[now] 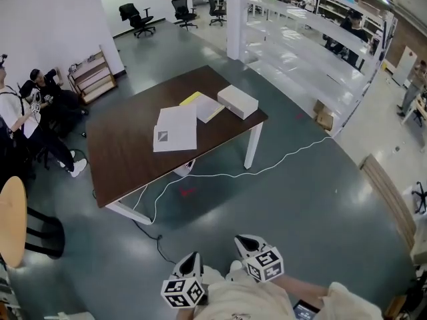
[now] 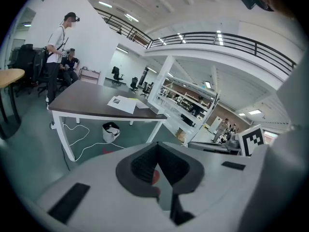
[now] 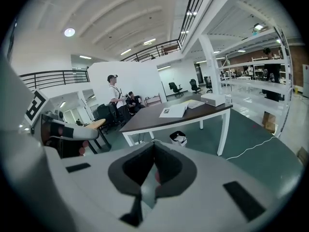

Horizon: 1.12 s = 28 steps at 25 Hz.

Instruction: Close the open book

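Left claw (image 1: 191, 259) and right claw (image 1: 244, 242) are both pinched fully closed, empty, low by the person's body — well apart from the open book (image 1: 176, 129), lying flat on the dark table (image 1: 127, 169) near a white box (image 1: 237, 101). Step in hand is likely the approach: get close first, then lift one half by its outer edge and fold it over.

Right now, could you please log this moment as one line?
left gripper: shut, empty | right gripper: shut, empty | open book: on table, untouched
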Each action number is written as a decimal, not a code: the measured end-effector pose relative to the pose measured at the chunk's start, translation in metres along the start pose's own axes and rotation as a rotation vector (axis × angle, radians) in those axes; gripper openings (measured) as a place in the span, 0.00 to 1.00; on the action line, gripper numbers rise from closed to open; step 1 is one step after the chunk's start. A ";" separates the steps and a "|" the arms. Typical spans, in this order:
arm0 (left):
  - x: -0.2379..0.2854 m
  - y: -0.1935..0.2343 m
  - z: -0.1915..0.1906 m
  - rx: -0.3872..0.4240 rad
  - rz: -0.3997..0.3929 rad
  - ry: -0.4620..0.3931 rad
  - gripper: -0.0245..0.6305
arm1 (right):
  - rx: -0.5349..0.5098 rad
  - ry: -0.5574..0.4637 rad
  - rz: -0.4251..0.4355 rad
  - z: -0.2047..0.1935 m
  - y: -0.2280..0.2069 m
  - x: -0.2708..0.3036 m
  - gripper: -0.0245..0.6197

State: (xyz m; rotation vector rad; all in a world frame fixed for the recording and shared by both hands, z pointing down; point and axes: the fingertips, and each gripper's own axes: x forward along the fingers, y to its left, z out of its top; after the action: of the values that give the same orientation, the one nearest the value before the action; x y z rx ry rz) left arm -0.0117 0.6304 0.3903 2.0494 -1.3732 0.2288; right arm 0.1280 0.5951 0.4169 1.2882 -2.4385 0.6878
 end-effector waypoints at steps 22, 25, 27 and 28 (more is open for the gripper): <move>0.173 0.145 0.139 -0.084 -0.006 0.094 0.05 | -0.008 0.104 -0.065 0.106 -0.075 0.220 0.05; 0.200 0.181 0.172 -0.086 -0.018 0.111 0.05 | 0.008 0.103 -0.081 0.137 -0.080 0.267 0.05; 0.220 0.203 0.194 -0.089 -0.028 0.119 0.05 | 0.014 0.100 -0.096 0.154 -0.084 0.297 0.05; 0.229 0.214 0.205 -0.093 -0.033 0.120 0.05 | 0.018 0.102 -0.102 0.162 -0.086 0.312 0.05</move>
State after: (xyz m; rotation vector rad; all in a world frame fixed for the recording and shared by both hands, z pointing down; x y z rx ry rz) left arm -0.1409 0.2817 0.4312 1.9482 -1.2531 0.2645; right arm 0.0208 0.2514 0.4499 1.3401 -2.2736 0.7305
